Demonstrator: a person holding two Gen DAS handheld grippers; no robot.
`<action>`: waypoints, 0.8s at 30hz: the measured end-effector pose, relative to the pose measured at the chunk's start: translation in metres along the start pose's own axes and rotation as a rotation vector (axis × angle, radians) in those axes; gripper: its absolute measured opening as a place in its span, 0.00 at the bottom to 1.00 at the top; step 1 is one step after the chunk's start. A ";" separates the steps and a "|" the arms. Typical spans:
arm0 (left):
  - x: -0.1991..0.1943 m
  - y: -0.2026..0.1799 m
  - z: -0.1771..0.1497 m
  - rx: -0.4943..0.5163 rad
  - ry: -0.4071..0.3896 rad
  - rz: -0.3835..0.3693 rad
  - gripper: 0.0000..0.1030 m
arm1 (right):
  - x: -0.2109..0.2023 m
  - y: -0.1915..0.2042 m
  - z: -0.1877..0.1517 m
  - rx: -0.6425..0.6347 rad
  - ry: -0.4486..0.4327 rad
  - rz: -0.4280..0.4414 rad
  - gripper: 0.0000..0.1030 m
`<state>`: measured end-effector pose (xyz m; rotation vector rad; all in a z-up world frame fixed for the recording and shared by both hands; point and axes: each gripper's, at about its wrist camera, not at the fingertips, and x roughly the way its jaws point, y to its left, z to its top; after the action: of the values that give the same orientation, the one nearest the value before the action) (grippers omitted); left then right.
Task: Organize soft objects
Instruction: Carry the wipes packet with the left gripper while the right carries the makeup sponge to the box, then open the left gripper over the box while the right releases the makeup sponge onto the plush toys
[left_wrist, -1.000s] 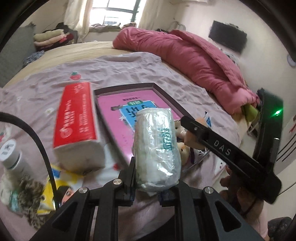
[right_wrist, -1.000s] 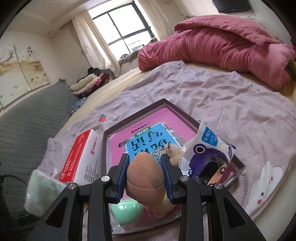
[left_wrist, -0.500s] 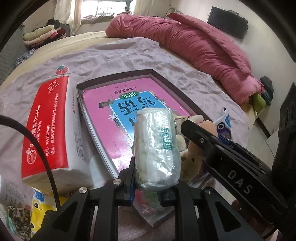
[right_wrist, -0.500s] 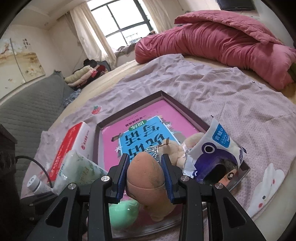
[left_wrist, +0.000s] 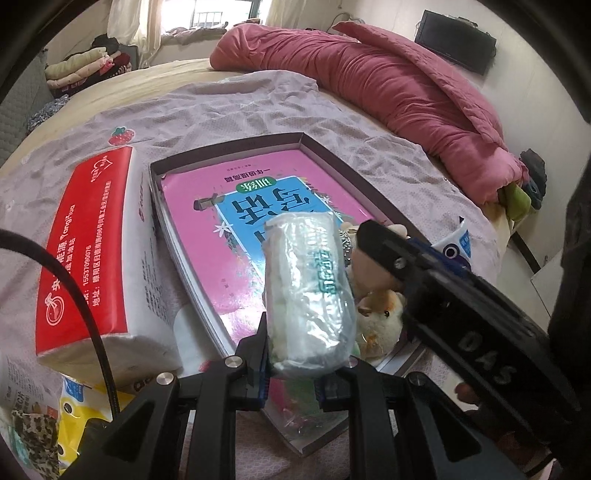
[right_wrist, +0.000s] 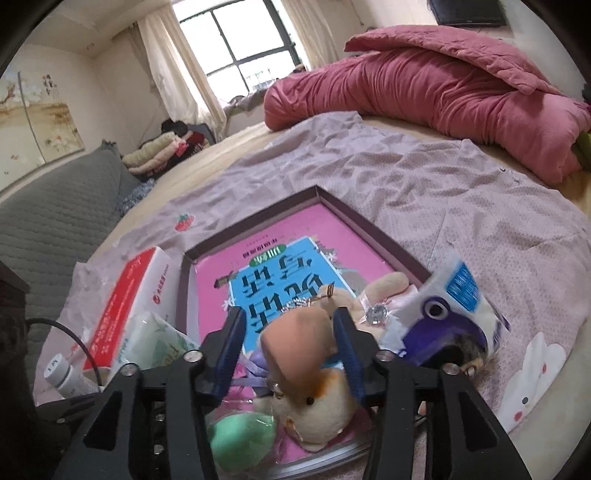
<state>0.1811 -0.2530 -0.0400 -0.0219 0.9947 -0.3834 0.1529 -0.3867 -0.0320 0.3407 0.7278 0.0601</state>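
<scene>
My left gripper (left_wrist: 291, 363) is shut on a clear-wrapped tissue pack (left_wrist: 308, 291) and holds it above the near edge of the shallow purple box (left_wrist: 325, 149). The box holds a pink book (left_wrist: 255, 221). My right gripper (right_wrist: 291, 354) has its jaws spread around a brown-and-cream plush toy (right_wrist: 306, 369) lying in the box; the pads stand a little off the toy's brown head. A green soft ball (right_wrist: 240, 439) lies beside the toy. The right gripper's arm (left_wrist: 461, 314) crosses the left wrist view.
A red tissue box (left_wrist: 92, 251) lies left of the purple box. A purple-and-white snack bag (right_wrist: 450, 317) leans on the box's right edge. A rolled pink quilt (right_wrist: 424, 85) lies at the far side of the bed. A white bottle (right_wrist: 66, 376) and packets (left_wrist: 74, 406) are at left.
My right gripper's jaws have opened off the plush toy, which has dropped into the box. My left gripper has moved forward over the box with the tissue pack.
</scene>
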 end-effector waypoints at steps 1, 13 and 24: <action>0.000 -0.001 0.000 0.002 0.001 0.004 0.18 | -0.003 -0.001 0.000 0.006 -0.014 0.006 0.54; 0.005 -0.005 0.005 0.007 0.048 -0.042 0.44 | -0.033 -0.042 0.005 0.181 -0.146 -0.072 0.60; 0.000 -0.002 0.002 -0.031 0.046 -0.099 0.56 | -0.031 -0.042 0.005 0.174 -0.141 -0.071 0.60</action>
<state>0.1818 -0.2553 -0.0383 -0.0910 1.0472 -0.4606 0.1300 -0.4332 -0.0221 0.4798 0.6061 -0.0938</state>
